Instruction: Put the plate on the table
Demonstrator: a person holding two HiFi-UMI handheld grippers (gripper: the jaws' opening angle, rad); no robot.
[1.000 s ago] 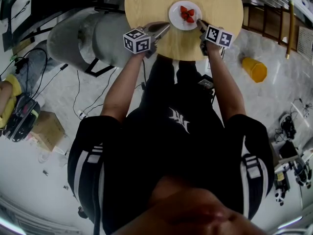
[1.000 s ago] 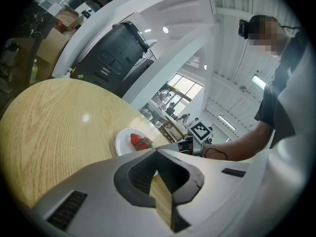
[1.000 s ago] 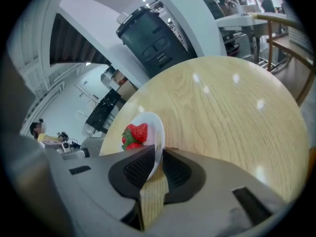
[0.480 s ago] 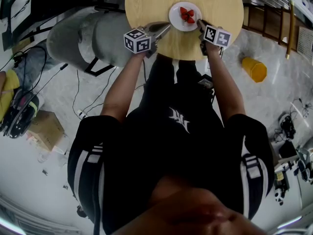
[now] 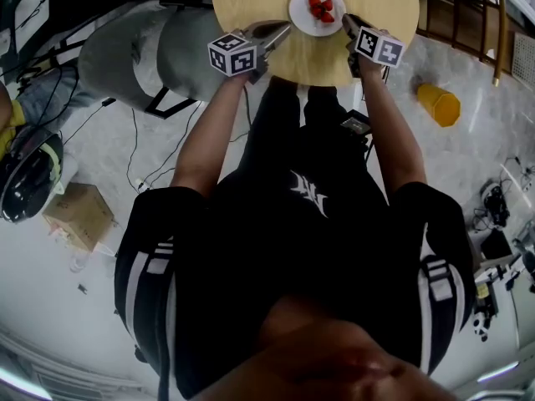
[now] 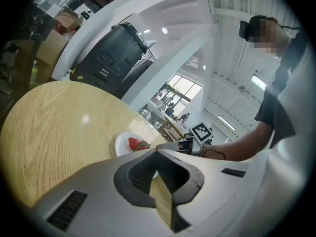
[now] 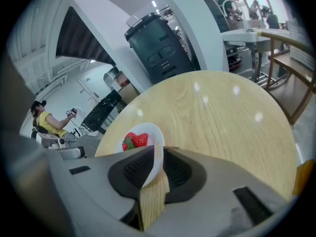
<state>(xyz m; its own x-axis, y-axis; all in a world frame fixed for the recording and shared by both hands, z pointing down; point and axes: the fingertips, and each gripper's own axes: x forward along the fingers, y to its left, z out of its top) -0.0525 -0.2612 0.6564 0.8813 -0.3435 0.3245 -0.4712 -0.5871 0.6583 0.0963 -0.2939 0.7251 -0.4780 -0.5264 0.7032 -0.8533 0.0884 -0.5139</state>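
A white plate (image 5: 301,17) with red strawberries (image 5: 320,7) sits near the middle of the round wooden table (image 5: 251,7). My right gripper (image 5: 345,21) is shut on its right rim. In the right gripper view the rim of the plate (image 7: 150,132) runs between the jaws of the right gripper (image 7: 159,149). I cannot tell whether the plate rests on the wood. My left gripper (image 5: 287,30) hovers just left of the plate, shut and holding nothing. In the left gripper view the left gripper (image 6: 157,149) points toward the plate (image 6: 122,143).
A grey padded seat (image 5: 134,53) stands left of the table, and a wooden rack (image 5: 468,23) to its right. A yellow container (image 5: 441,104) lies on the floor. A cardboard box (image 5: 79,215) and cables lie at the left. A person in yellow (image 7: 49,125) sits far off.
The table, plate and both grippers have shifted slightly up in the head view. The right gripper stays on the plate's rim. The person at the left edge has moved.
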